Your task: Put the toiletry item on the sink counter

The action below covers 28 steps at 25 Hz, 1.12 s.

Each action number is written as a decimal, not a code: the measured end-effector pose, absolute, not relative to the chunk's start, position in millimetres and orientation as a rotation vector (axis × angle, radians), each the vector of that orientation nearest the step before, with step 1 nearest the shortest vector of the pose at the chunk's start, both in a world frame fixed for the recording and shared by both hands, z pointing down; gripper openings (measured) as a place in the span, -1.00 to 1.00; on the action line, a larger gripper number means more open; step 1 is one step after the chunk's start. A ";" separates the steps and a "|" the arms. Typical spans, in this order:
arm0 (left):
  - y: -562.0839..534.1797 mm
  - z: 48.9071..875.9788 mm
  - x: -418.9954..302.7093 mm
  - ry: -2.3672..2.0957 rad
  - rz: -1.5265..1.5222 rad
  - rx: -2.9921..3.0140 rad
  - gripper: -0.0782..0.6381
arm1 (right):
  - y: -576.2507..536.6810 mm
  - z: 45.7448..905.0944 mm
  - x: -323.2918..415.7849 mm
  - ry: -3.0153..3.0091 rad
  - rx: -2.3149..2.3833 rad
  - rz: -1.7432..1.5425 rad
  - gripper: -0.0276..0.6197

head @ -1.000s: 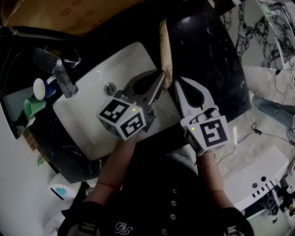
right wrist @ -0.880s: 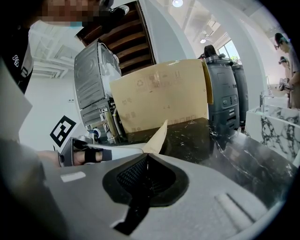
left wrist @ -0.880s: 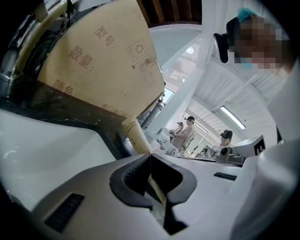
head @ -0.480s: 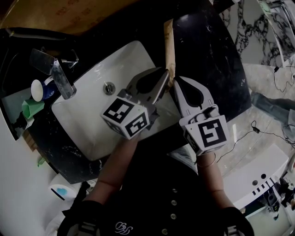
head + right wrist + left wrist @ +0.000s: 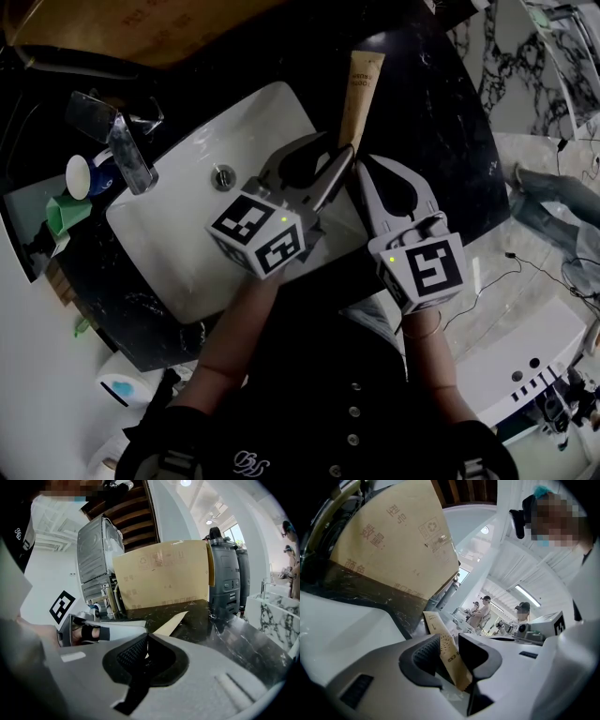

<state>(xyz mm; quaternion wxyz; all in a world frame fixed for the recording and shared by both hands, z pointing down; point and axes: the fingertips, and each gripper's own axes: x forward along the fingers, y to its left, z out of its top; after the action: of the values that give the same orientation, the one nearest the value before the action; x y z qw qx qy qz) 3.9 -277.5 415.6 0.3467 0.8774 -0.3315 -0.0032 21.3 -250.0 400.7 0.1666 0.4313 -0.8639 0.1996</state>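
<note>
The left gripper's (image 5: 337, 159) jaws clamp the crimped end of a flat tan toiletry tube (image 5: 360, 92), which stretches over the black marble tabletop (image 5: 441, 112) beside the white basin (image 5: 187, 225). Contact is unclear, and release apparently remains. The right gripper's (image 5: 360, 171) jaws are closed on nothing.

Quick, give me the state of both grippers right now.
Left gripper: closed on the tan tube, near its crimped end.
Right gripper: jaws closed together, holding nothing.
</note>
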 end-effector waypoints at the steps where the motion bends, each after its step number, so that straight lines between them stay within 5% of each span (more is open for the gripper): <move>1: -276.9 415.9 4.6 -0.859 -0.002 2.277 -0.48 | -250.5 399.9 21.8 -2.461 1.229 0.565 -0.90; 28: -209.5 322.4 -30.0 -1.105 0.015 2.508 -0.46 | -181.5 325.8 20.5 -2.598 1.177 0.305 -0.91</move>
<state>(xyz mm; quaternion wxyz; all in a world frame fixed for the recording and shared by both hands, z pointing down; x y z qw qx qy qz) -30.0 -209.5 322.4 0.1990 0.8968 -0.3952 0.0055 20.5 -181.5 325.8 0.1361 0.4064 -0.8974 0.1053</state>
